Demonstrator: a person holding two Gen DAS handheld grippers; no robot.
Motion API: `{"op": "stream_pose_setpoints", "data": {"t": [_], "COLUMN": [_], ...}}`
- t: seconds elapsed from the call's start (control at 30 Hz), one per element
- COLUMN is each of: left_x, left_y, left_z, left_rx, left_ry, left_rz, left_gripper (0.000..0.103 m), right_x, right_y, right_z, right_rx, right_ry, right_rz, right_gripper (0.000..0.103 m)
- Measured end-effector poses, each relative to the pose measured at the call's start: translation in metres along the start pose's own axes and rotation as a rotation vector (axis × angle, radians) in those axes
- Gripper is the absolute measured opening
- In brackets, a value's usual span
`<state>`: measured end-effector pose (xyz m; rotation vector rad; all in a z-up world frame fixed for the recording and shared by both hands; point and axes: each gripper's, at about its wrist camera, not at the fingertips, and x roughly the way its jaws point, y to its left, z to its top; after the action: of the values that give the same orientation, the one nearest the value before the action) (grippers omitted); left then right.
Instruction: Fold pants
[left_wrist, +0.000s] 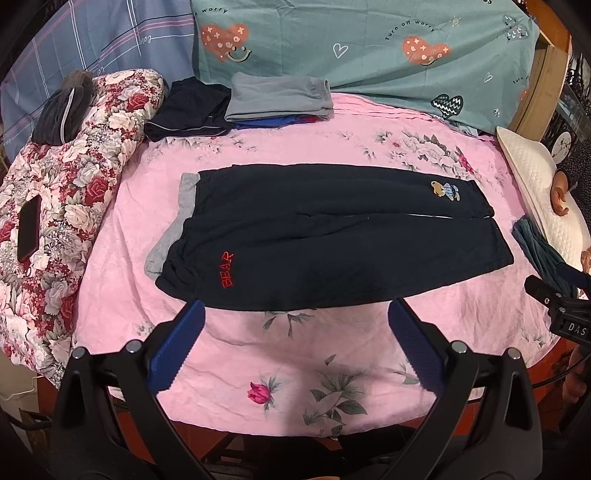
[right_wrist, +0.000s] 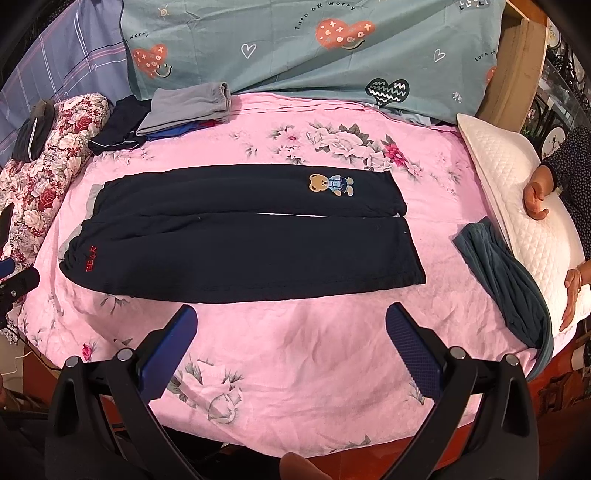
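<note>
Dark navy pants (left_wrist: 325, 236) lie flat on the pink floral bedsheet (left_wrist: 221, 339), legs side by side, with red "BEAR" lettering at the left end, a grey waistband lining showing there, and a teddy bear patch on the far leg. They also show in the right wrist view (right_wrist: 236, 240). My left gripper (left_wrist: 295, 314) is open and empty, just short of the pants' near edge. My right gripper (right_wrist: 291, 321) is open and empty, a little short of the near edge. Part of the right gripper's body shows at the right edge of the left wrist view (left_wrist: 554, 302).
Folded grey (left_wrist: 280, 96) and dark clothes (left_wrist: 188, 110) are stacked at the back. A floral quilt (left_wrist: 62, 192) with a phone (left_wrist: 28, 229) lies left. A white pillow (right_wrist: 524, 206), a person's hands on it, and a teal garment (right_wrist: 506, 280) are right.
</note>
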<state>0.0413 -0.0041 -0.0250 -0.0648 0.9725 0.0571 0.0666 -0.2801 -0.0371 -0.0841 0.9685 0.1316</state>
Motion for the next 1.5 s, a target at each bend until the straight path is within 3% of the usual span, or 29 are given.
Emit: {"op": "stream_pose_setpoints", "data": {"t": [1.5], "left_x": [0.03], "left_y": [-0.022], "left_z": [0.033], "left_rx": [0.011], "left_ry": [0.025], "left_rz": [0.007], "left_gripper": [0.101], "right_x": [0.03], "right_y": [-0.013], "right_z": [0.029], "right_rx": [-0.019], "right_ry": [0.03], "right_rz": [0.011], "right_gripper": [0.102]}}
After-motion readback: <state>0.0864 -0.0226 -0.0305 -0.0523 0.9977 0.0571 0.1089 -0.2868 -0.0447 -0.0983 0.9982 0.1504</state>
